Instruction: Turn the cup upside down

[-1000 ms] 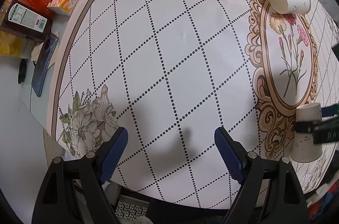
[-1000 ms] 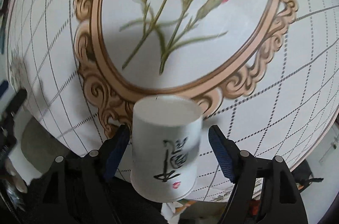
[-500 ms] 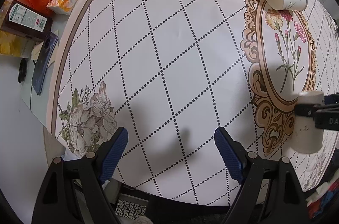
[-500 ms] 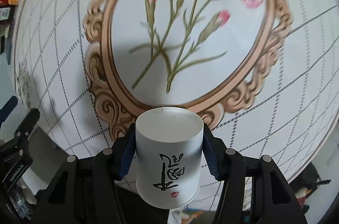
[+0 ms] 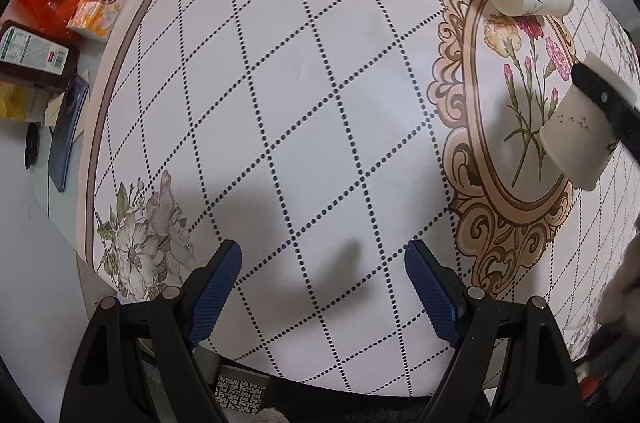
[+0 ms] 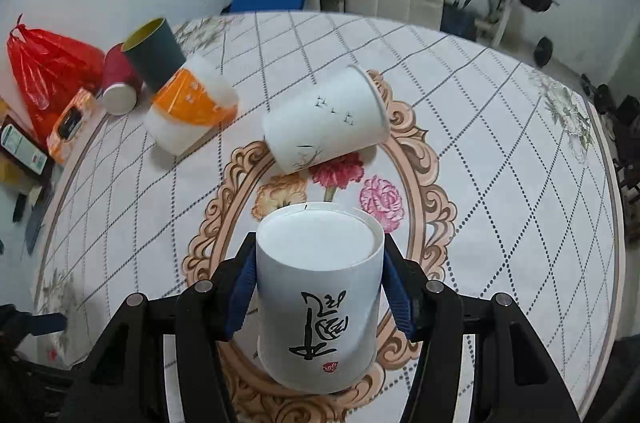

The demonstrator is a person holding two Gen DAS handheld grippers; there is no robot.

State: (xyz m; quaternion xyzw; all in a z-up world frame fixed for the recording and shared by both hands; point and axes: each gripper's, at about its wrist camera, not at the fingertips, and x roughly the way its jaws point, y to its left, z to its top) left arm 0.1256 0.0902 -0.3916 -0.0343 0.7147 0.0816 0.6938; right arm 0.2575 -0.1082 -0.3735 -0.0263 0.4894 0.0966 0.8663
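My right gripper (image 6: pixel 318 283) is shut on a white paper cup with black calligraphy (image 6: pixel 320 287). The cup is held off the table, tilted, its flat bottom facing the camera, over the floral oval of the tablecloth. In the left wrist view the same cup (image 5: pixel 576 139) hangs at the right edge, with a black finger (image 5: pixel 604 99) of the right gripper across it. My left gripper (image 5: pixel 324 287) is open and empty, low over the near table edge.
A second white cup (image 6: pixel 326 121) lies on its side at the oval's far end. An orange-and-white cup (image 6: pixel 190 111), a dark green cup (image 6: pixel 154 55) and a red cup (image 6: pixel 118 83) lie far left. A red bag (image 6: pixel 44 71), a packet, a bottle and a phone (image 5: pixel 66 135) sit beside the table (image 5: pixel 304 71).
My right gripper closed on the calligraphy cup, lifted it off the table and swung up so its view now looks across the table. The left gripper stayed open and barely moved.
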